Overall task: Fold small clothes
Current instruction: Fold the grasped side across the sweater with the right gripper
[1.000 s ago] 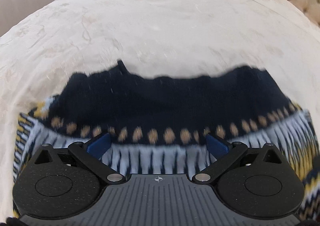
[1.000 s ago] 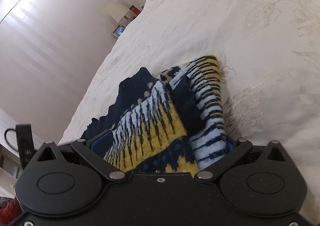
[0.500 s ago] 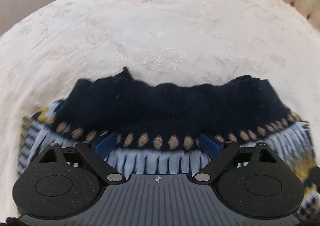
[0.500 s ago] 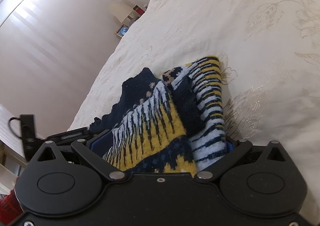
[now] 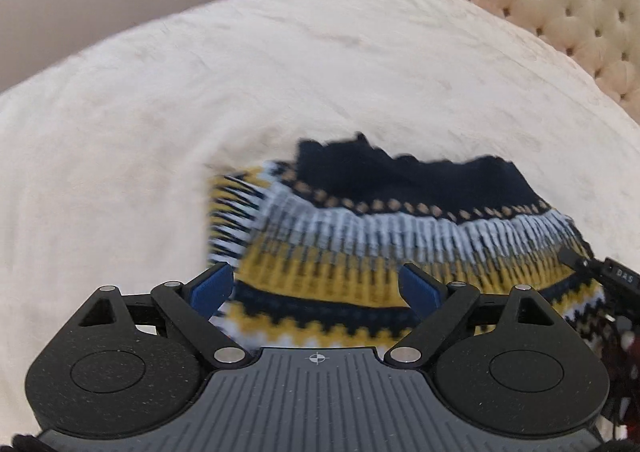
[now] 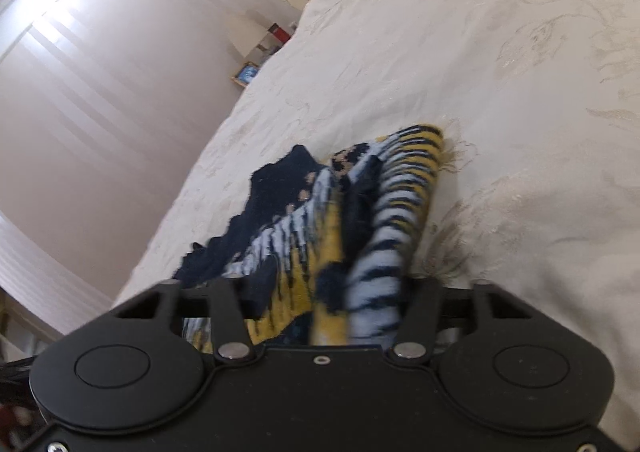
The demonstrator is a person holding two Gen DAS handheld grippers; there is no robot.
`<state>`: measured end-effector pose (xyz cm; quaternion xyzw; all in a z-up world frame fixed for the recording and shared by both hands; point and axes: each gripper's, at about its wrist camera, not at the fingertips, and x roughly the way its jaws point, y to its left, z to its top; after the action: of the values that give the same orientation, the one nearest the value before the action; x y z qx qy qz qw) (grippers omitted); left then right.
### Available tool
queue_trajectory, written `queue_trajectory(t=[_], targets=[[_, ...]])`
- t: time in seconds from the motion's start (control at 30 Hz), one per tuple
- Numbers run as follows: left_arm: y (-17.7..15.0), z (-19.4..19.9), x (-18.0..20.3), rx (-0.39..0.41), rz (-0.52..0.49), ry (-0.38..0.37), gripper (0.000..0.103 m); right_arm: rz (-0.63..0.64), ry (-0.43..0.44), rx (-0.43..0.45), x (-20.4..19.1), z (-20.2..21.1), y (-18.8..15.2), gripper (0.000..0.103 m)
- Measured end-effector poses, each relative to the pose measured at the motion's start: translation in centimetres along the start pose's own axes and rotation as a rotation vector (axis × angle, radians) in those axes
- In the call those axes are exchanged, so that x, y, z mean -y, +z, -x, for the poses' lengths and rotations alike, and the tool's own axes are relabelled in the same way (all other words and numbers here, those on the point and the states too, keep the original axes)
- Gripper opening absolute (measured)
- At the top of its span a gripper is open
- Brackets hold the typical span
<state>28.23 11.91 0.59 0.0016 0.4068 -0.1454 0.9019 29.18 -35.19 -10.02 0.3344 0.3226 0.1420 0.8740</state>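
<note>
now right hand-held gripper (image 6: pixel 320 288) closing on sweater (image 6: pixel 344 224)

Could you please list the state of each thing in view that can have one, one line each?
Knitted garment: partly folded, bunched, lying on the bed.
Left gripper: open, above the garment, holding nothing.
Right gripper: jaws closing, with the garment's folded edge between them.
Bedspread: spread out, slightly rumpled.

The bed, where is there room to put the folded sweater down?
The bedspread is bare beyond the sweater, up to the tufted headboard, and to its left. Near both tools it is crowded: the right tool is closing around bunched knit.
</note>
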Motion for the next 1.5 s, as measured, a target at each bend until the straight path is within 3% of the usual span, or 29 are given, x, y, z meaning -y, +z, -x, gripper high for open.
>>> queue_trajectory(t=[0.03, 0.2, 0.53, 0.93, 1.2, 1.5], targets=[[0.1, 0.2, -0.5, 0.012, 0.0, 0.011, 0.09, 0.023, -0.024, 0.01, -0.4, 0.2, -0.2, 0.037], [0.0, -1.3, -2.7, 0.009, 0.02, 0.037, 0.09, 0.116, -0.118, 0.027, -3.0, 1.1, -0.5, 0.033], [0.8, -3.0, -5.0, -0.021, 0.045, -0.028, 0.09, 0.259, -0.262, -0.011, -10.4, 1.1, 0.3, 0.031], [1.7, -2.1, -8.2, -0.011, 0.112, -0.069, 0.09, 0.382, -0.201, -0.059, -20.8, -2.6, -1.6, 0.03], [2.0, -1.6, -10.4, -0.005, 0.164, -0.052, 0.09, 0.451, -0.141, -0.12, -25.9, -6.4, -5.0, 0.03], [2.1, -1.2, -12.2, 0.011, 0.228, -0.047, 0.09, 0.59, -0.174, -0.197, -29.3, -10.2, -9.9, 0.03]])
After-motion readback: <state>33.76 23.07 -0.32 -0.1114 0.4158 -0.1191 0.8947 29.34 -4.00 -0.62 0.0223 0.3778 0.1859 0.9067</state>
